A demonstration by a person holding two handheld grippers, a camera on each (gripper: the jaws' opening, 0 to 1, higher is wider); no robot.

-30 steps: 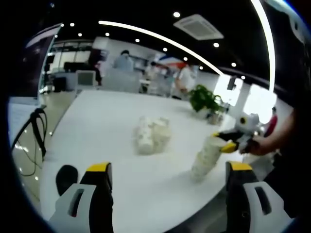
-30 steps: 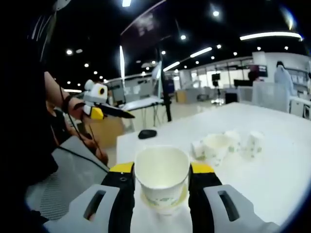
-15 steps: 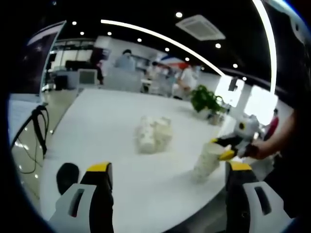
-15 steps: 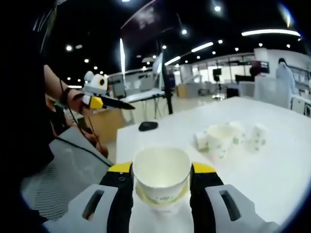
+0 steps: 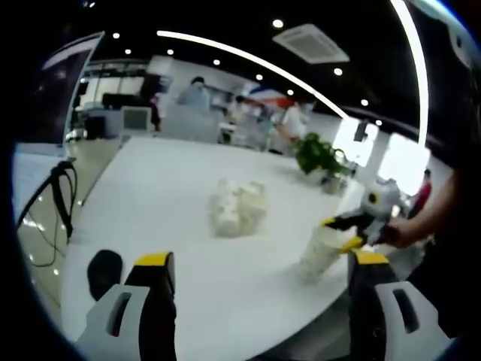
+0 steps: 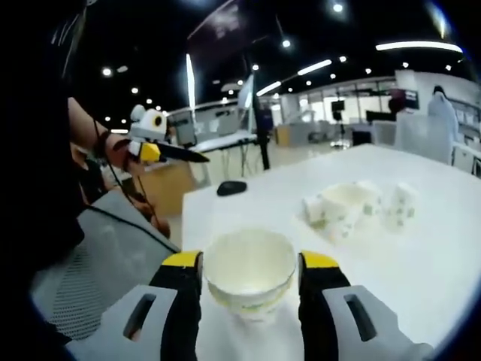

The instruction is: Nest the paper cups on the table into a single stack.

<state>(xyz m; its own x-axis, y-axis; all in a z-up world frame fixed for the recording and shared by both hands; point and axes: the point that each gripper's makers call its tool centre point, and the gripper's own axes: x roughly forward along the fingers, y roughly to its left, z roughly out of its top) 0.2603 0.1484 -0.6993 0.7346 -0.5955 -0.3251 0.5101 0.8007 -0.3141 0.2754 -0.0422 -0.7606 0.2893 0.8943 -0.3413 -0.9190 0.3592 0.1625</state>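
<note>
Right gripper (image 6: pixel 250 280) is low at six o'clock in the right gripper view, its yellow-tipped jaws clamped either side of the top cup of a stack (image 6: pixel 250 277) standing on the white table (image 6: pixel 421 248). You can see a second rim peeking out just below the top cup, so nesting is under way. In the left gripper view the same stack (image 5: pixel 319 254) stands near the table's edge at four o'clock, the right gripper reaching in beside it.

Left gripper (image 5: pixel 255 301) hangs back, jaws wide apart, holding nothing.

What's left? A cluster of loose cups (image 6: pixel 353 208) at two o'clock in the right gripper view, some lying on their sides, some upright, well apart from the stack. I'd call it an early-to-middle stage: several cups to collect. A dark object (image 6: pixel 231 187) lies farther along the table.
</note>
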